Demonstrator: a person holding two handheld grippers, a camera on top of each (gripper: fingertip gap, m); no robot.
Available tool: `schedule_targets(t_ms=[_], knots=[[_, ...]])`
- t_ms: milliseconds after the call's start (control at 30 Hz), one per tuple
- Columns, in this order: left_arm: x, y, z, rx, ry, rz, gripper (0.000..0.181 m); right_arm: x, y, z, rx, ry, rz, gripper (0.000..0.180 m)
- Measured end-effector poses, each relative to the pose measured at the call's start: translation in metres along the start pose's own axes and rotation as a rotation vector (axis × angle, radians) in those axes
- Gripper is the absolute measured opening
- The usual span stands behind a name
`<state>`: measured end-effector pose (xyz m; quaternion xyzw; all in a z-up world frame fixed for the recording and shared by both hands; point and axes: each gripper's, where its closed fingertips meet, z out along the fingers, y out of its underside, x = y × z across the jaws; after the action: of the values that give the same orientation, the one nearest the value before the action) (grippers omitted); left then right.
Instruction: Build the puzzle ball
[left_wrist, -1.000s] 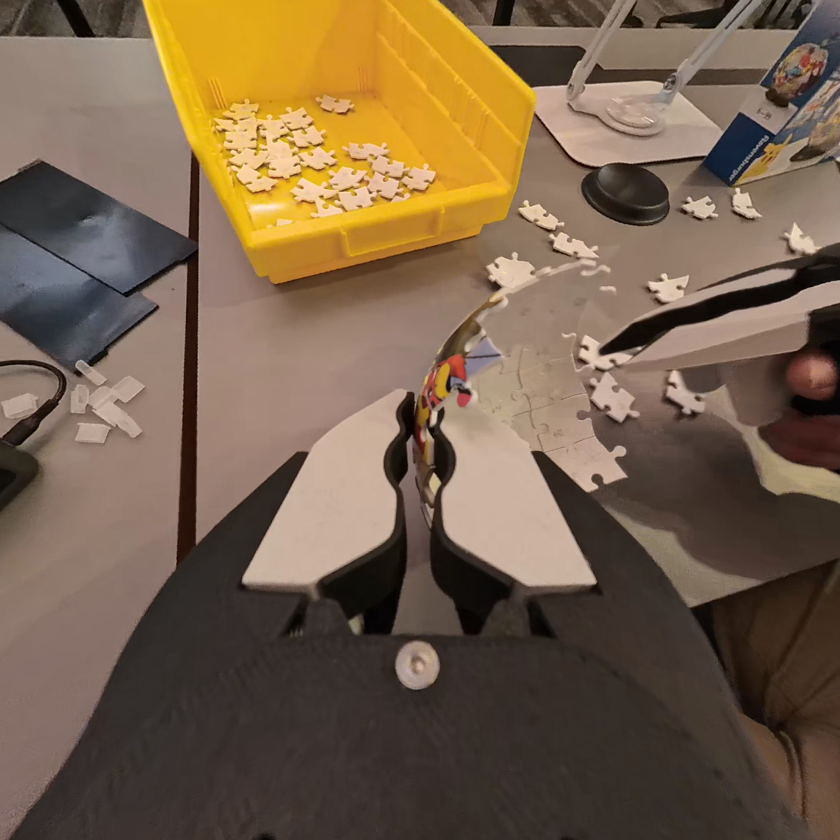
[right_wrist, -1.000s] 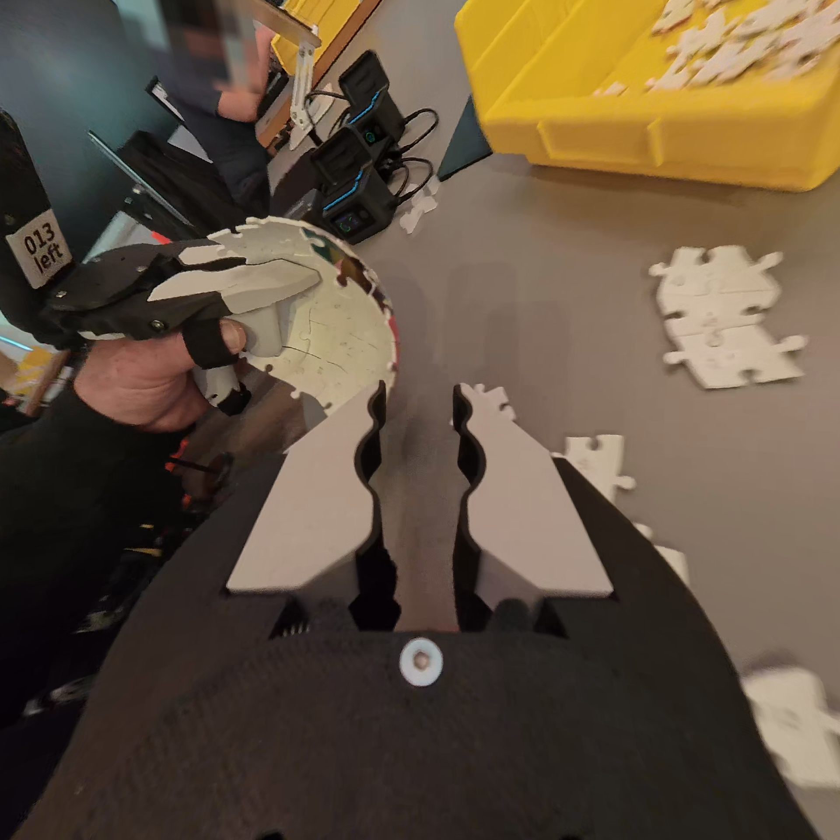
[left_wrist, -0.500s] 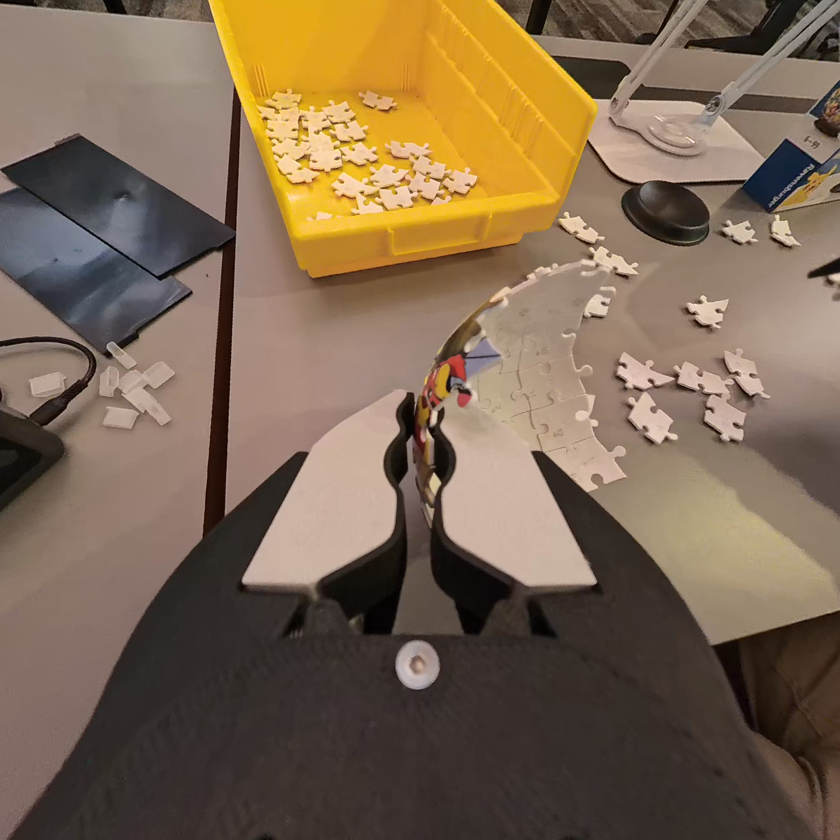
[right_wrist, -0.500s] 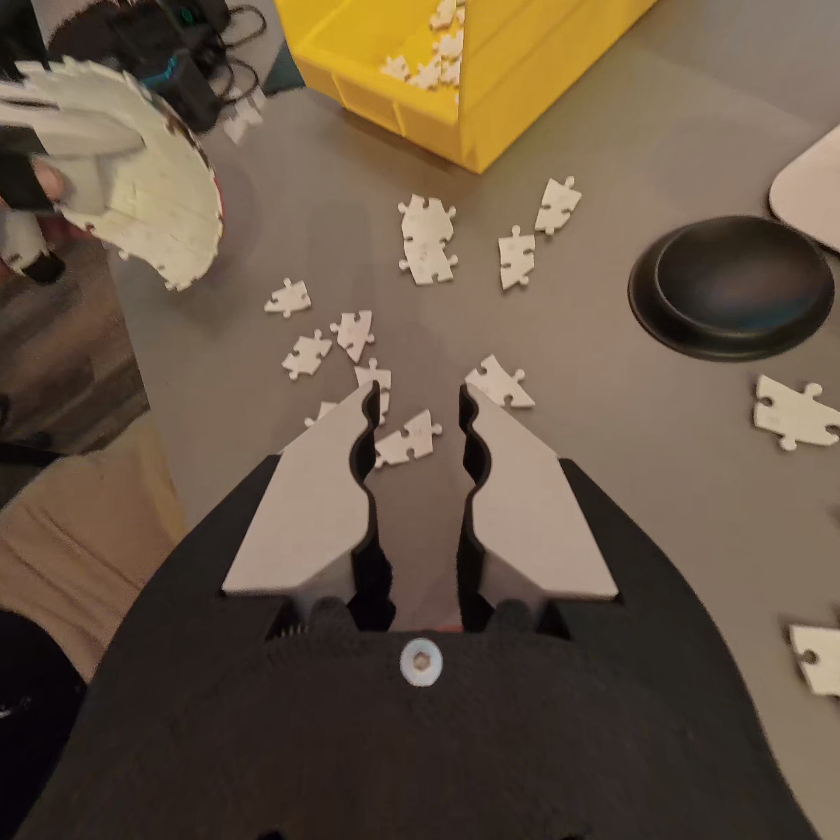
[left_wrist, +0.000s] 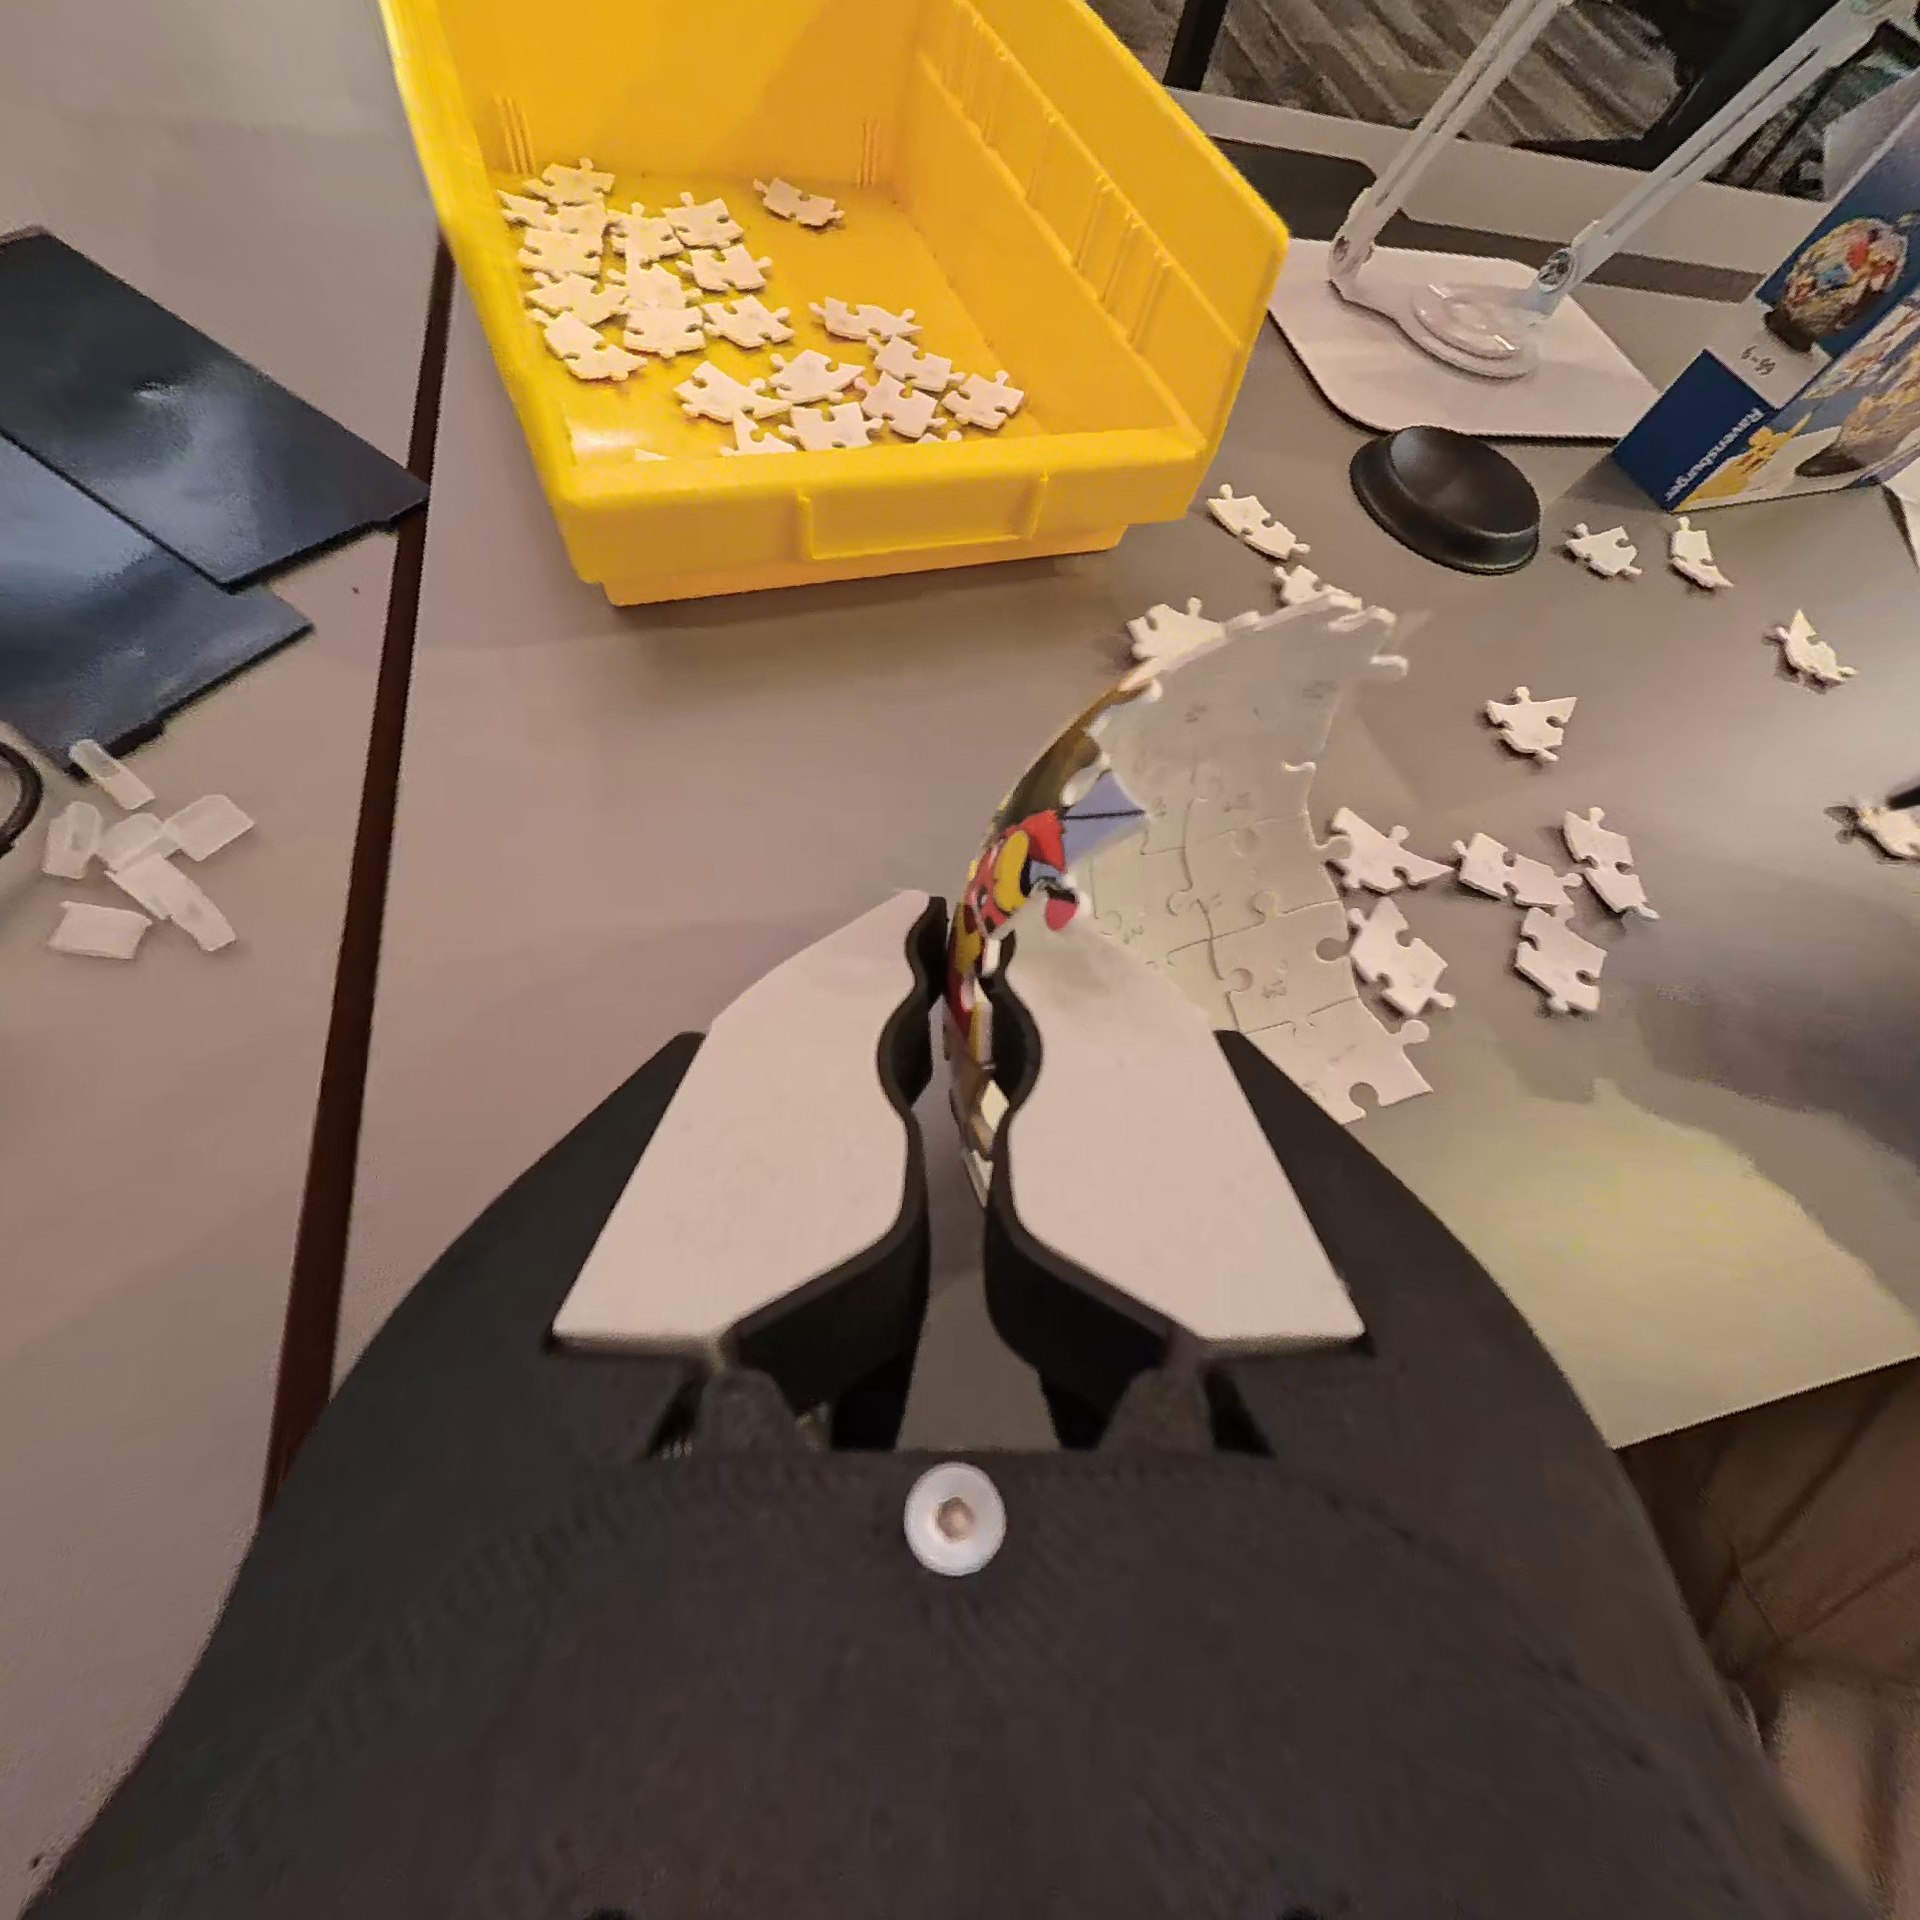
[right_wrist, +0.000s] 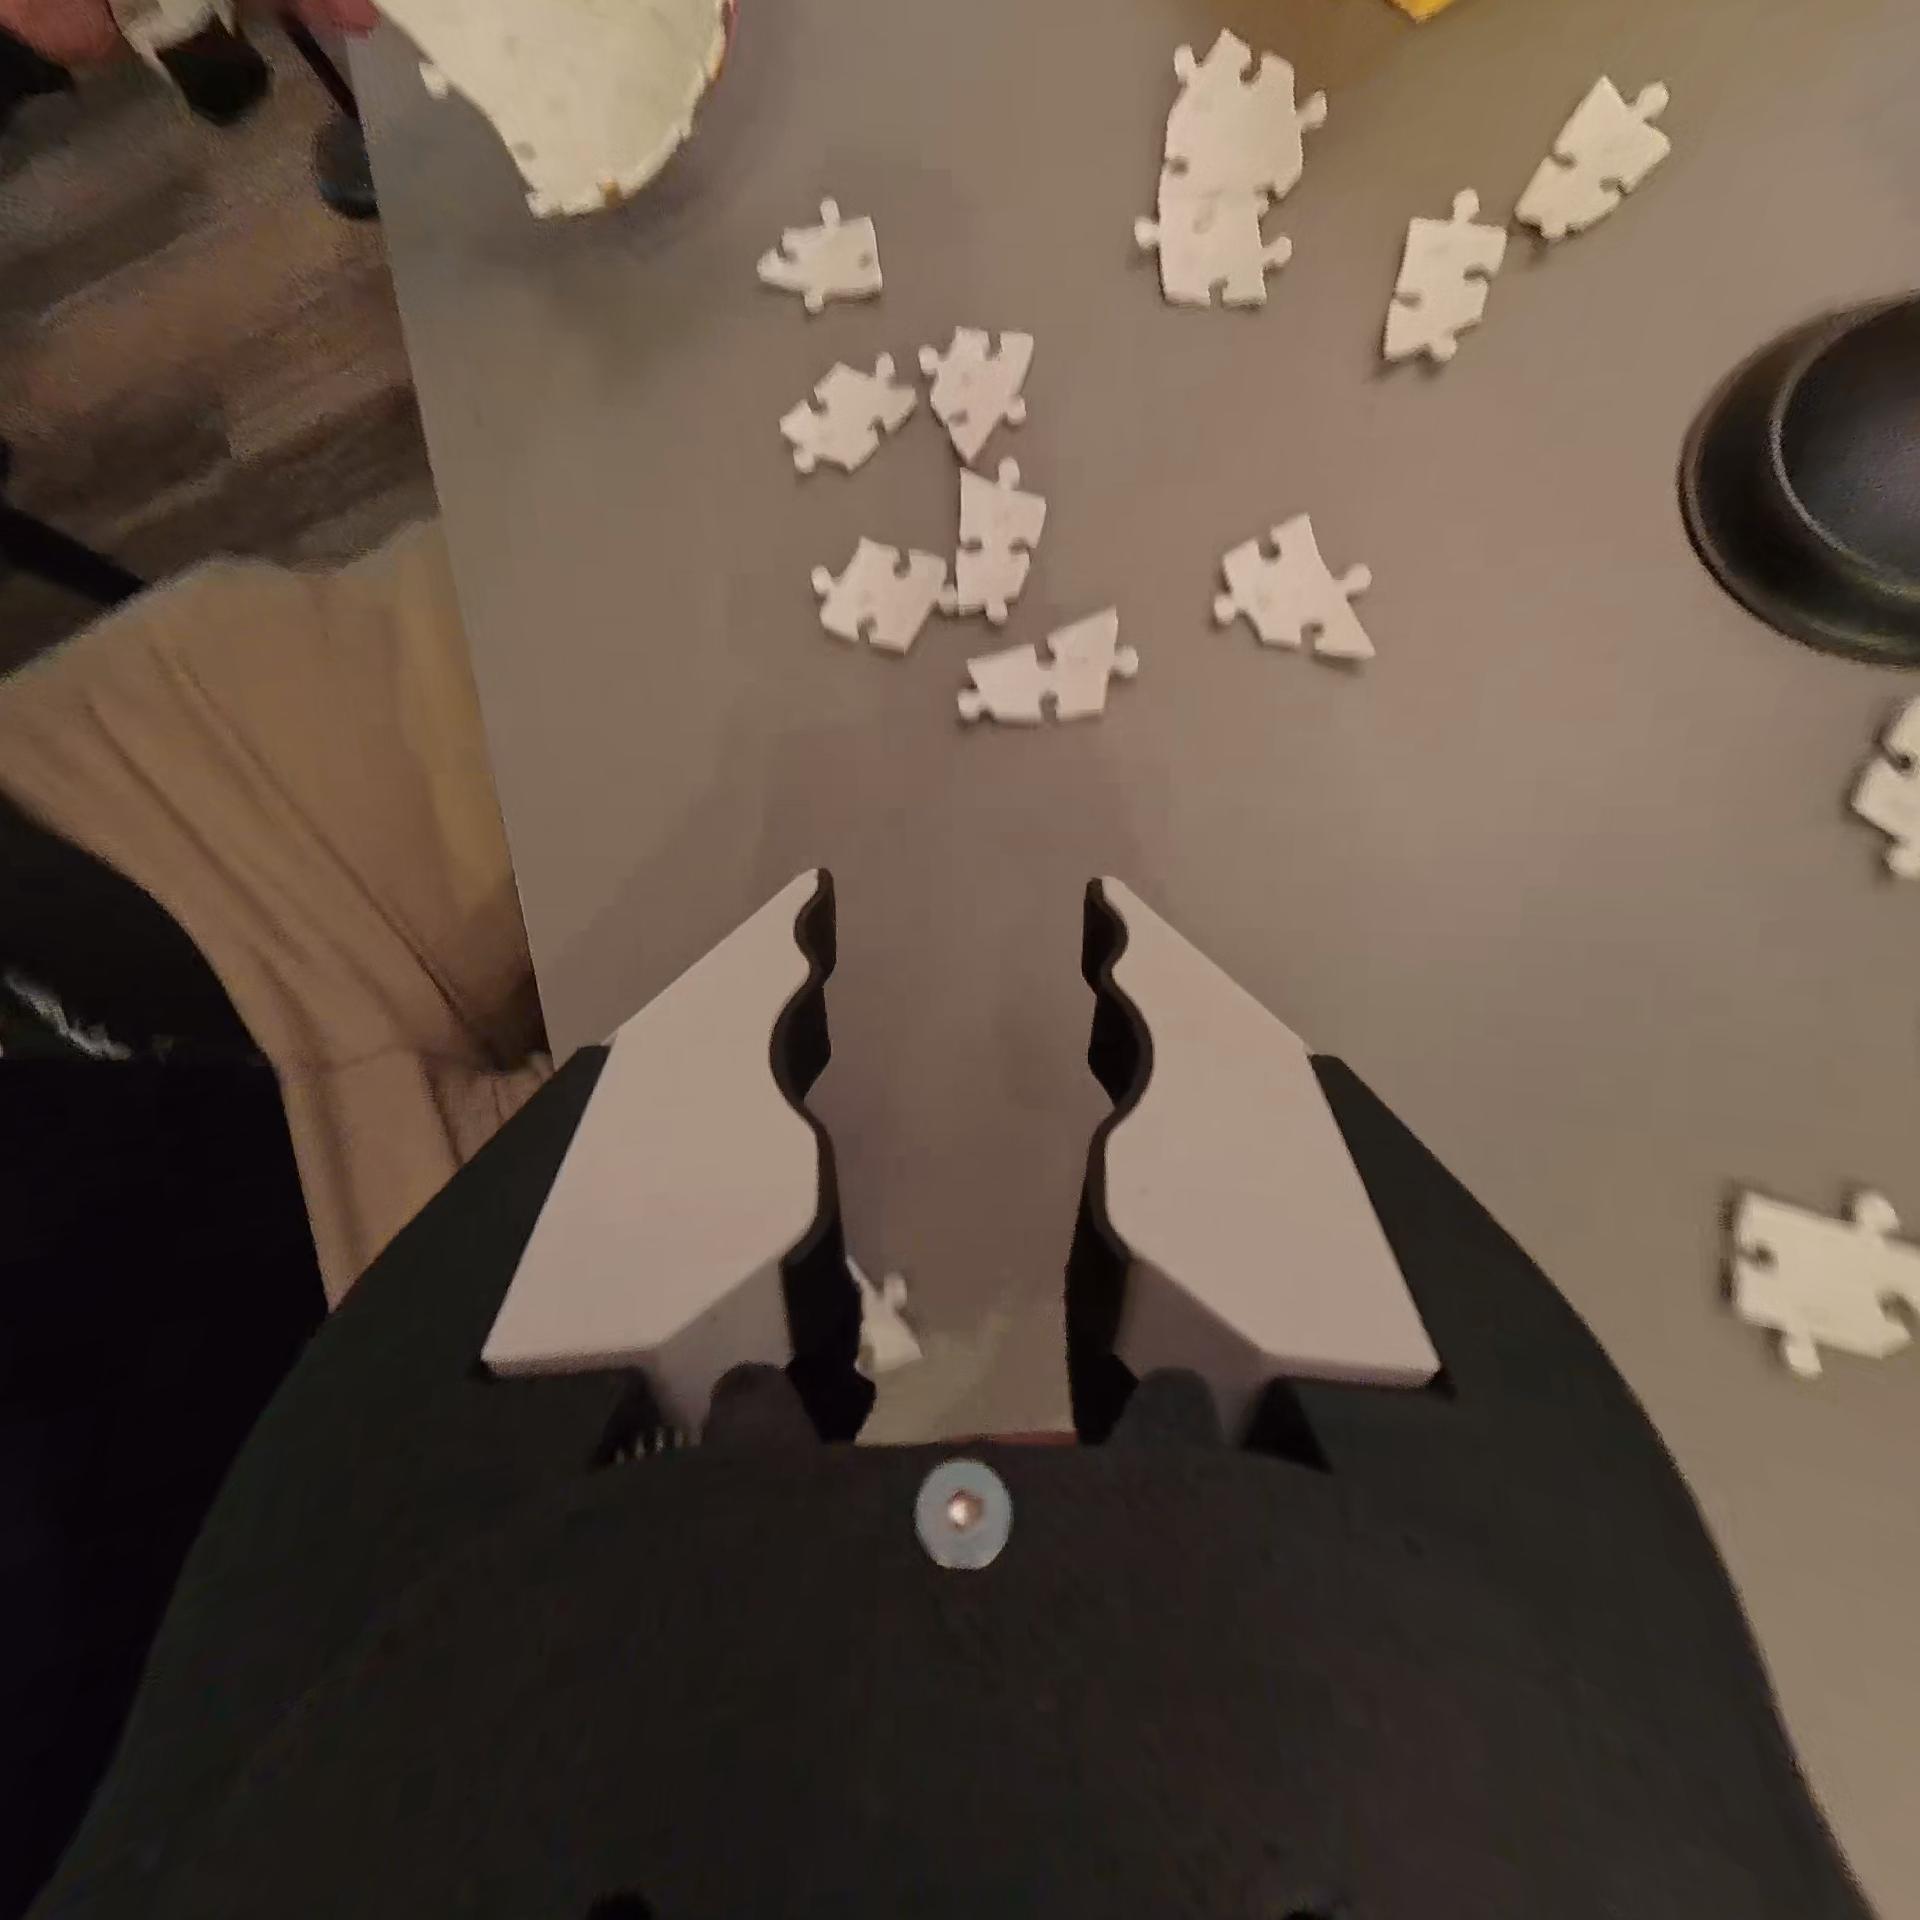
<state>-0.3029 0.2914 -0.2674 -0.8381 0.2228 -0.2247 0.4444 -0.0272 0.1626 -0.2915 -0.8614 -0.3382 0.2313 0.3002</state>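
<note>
My left claw (left_wrist: 961, 971) is clamped on the curved, half-built shell of white puzzle pieces (left_wrist: 1236, 831), held above the grey desk (left_wrist: 727, 748) at frame centre. My right claw (right_wrist: 956, 904) is apart and empty, so I judge the next step is picking one loose white puzzle piece (right_wrist: 1049, 665), which needs a flat, careful pinch. Only the left view shows the yellow plastic bin (left_wrist: 914, 520) at the top.

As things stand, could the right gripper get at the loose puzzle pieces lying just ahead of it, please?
Probably yes. The right gripper is open and empty, and the loose puzzle pieces lie flat on bare table straight ahead, with nothing between. The half-built ball is off to the side.
</note>
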Motion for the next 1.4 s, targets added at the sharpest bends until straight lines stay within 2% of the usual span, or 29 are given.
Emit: schedule_targets(t_ms=[200, 300, 567, 733, 933, 1233, 1400], knots=[[0.015, -0.007, 0.011, 0.011, 0.041, 0.009, 0.005, -0.003, 0.064, -0.038, -0.148, 0.077, -0.030, 0.045], [0.025, -0.012, 0.017, 0.017, 0.064, 0.018, 0.005, -0.011, 0.084, -0.052, -0.166, 0.095, -0.032, 0.040], [0.066, -0.025, 0.036, 0.021, 0.139, 0.071, 0.005, -0.042, 0.113, -0.046, -0.257, 0.108, -0.015, 0.040], [0.090, -0.029, 0.047, 0.016, 0.188, 0.096, 0.005, -0.035, 0.113, -0.034, -0.236, 0.211, 0.076, 0.040], [0.112, -0.033, 0.058, 0.006, 0.237, 0.118, 0.005, -0.019, 0.110, -0.029, -0.223, 0.299, 0.082, 0.026], [0.155, -0.017, 0.063, -0.060, 0.318, 0.142, 0.005, -0.014, 0.097, -0.018, -0.198, 0.288, 0.051, 0.022], [0.172, -0.001, 0.065, -0.144, 0.262, 0.178, 0.005, -0.023, 0.086, -0.006, -0.200, 0.256, -0.003, 0.022]])
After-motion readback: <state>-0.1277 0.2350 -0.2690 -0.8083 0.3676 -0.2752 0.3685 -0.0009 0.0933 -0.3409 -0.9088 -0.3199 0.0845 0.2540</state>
